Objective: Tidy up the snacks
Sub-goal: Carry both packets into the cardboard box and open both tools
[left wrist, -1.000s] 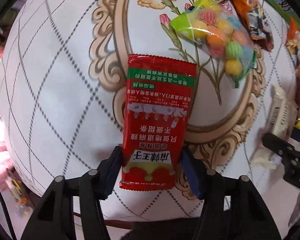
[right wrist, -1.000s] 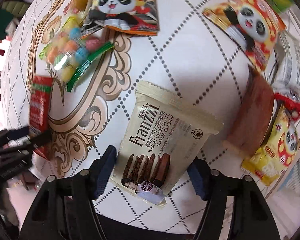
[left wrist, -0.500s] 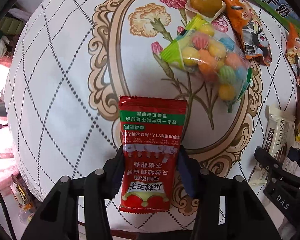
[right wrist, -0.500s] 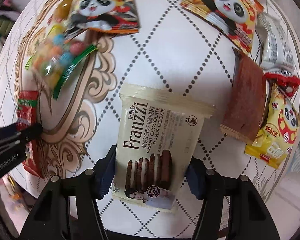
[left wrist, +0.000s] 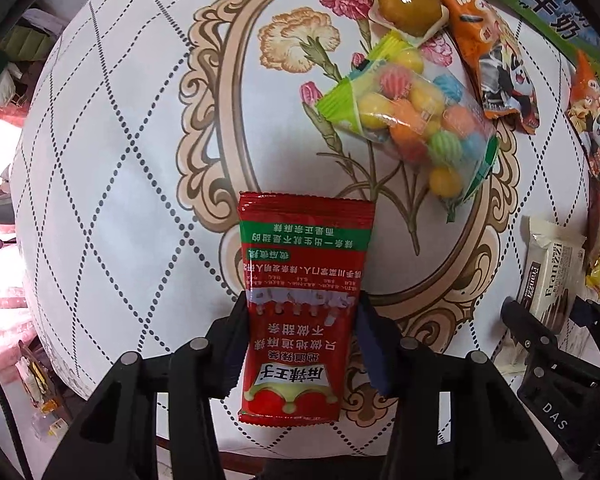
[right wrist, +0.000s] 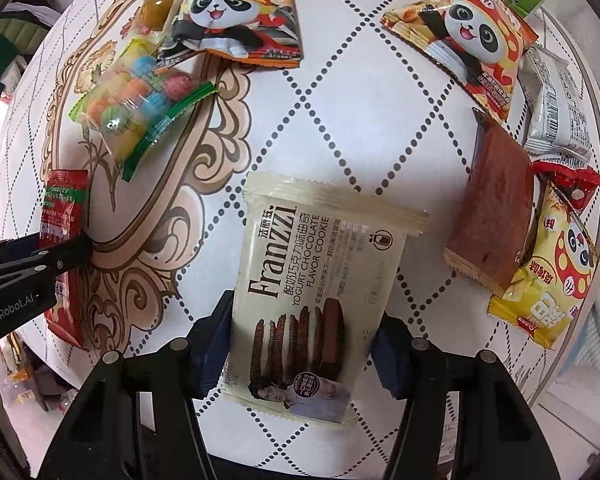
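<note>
Red sachet (left wrist: 302,304) (print inverted) clamped in left gripper (left wrist: 300,344); cookie pack (right wrist: 312,292) in right gripper (right wrist: 302,344).

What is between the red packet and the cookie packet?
Only bare tablecloth lies between the red packet and the cookie packet, in the right wrist view.

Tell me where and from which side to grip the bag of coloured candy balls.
Grip the candy bag by its flat green sealed end, likely coming from the bare table side on its right. The middle bulges with loose round balls that would probably slip under the fingers, and the opposite end lies close to the panda packet and the jelly cup, leaving little room.
</note>
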`<action>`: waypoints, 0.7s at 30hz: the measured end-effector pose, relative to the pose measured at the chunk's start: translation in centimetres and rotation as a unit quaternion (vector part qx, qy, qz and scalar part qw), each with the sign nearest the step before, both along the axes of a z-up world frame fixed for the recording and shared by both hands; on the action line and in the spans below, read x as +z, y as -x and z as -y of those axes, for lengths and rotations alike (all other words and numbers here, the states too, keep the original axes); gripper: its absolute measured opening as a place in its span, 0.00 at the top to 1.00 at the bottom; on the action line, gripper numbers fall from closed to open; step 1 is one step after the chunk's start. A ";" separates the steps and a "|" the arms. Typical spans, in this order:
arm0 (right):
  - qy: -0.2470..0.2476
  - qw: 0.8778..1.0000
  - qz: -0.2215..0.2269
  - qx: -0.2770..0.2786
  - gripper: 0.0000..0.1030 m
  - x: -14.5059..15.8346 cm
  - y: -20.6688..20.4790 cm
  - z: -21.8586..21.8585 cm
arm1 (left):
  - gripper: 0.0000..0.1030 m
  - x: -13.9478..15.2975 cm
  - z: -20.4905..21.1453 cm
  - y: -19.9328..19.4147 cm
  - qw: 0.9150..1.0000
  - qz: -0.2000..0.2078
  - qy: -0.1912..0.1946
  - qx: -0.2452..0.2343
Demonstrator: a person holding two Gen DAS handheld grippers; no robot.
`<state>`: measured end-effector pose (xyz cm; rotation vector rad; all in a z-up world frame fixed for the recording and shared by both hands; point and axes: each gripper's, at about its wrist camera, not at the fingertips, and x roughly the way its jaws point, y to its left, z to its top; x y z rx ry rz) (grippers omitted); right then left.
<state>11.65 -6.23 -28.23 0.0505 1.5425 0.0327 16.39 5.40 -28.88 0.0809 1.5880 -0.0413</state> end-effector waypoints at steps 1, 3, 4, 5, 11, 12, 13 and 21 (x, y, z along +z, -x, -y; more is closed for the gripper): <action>-0.001 1.000 0.001 0.000 0.39 0.2 0.1 0.0 | 0.55 0.4 -0.2 -0.3 1.000 0.000 0.001 0.000; -0.004 1.000 0.004 0.004 0.39 0.9 0.3 -0.1 | 0.56 1.7 -0.5 -0.6 1.000 0.005 0.006 0.002; -0.006 1.000 0.006 0.004 0.39 1.0 0.2 0.1 | 0.56 2.1 -0.6 -0.5 1.000 0.006 0.010 0.002; -0.010 1.000 0.009 0.006 0.39 1.4 0.3 0.1 | 0.56 3.0 -0.7 -0.4 1.000 0.010 0.017 0.004; -0.058 0.997 0.058 0.017 0.39 7.3 0.0 0.7 | 0.56 9.4 -0.3 -1.0 0.996 0.042 0.081 0.005; -0.071 0.995 0.068 0.017 0.39 8.9 -0.3 1.0 | 0.56 11.2 0.1 -1.6 0.994 0.052 0.100 0.005; -0.083 0.993 0.081 0.016 0.39 10.6 -0.7 1.6 | 0.56 13.0 0.8 -2.5 0.991 0.064 0.115 0.001; -0.079 0.978 0.192 0.004 0.39 22.5 -9.5 9.4 | 0.56 23.5 7.1 -12.8 0.974 0.146 0.163 -0.063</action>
